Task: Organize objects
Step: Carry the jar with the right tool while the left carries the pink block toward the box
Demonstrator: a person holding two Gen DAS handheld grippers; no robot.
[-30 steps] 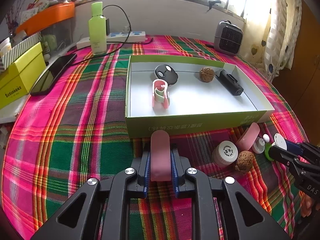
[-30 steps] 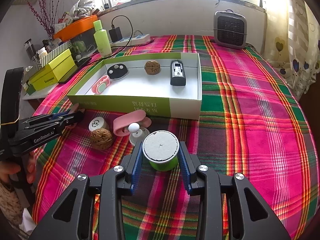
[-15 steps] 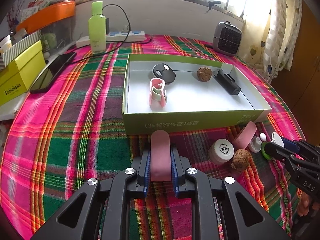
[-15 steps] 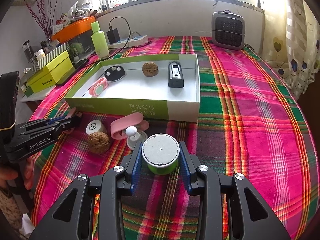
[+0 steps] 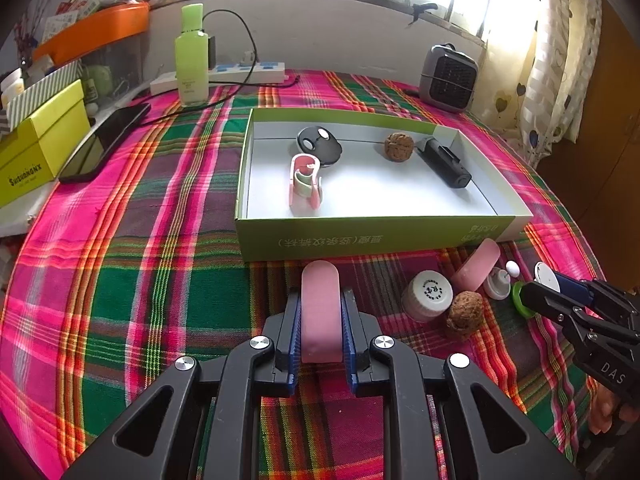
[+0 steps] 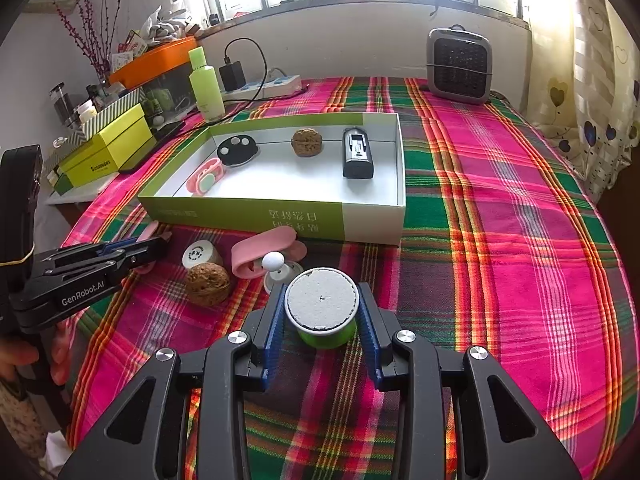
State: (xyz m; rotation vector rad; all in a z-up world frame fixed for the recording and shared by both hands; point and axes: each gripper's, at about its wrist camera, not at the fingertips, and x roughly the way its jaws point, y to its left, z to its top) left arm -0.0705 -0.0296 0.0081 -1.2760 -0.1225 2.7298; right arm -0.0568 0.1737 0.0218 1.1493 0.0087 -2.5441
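The left gripper point(image 5: 320, 322) has its jaws clamped on a pink case point(image 5: 320, 312); the right gripper point(image 6: 322, 318) pinches a green cup point(image 6: 322, 312). Both hang low over the desk, short of the box point(image 5: 360, 236). Its near wall could catch either load. The loose walnut point(image 6: 207, 283), bottle point(image 6: 198, 254) and pink clip point(image 6: 264, 256) crowd the path.

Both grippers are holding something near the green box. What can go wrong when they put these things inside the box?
1. The left gripper clamps only the rear part of the pink case; its free front end may catch the box wall.
2. The right gripper holds the round green cup by curved sides, so it might slip.
3. The loose walnut and white bottle lie close by and may get knocked.
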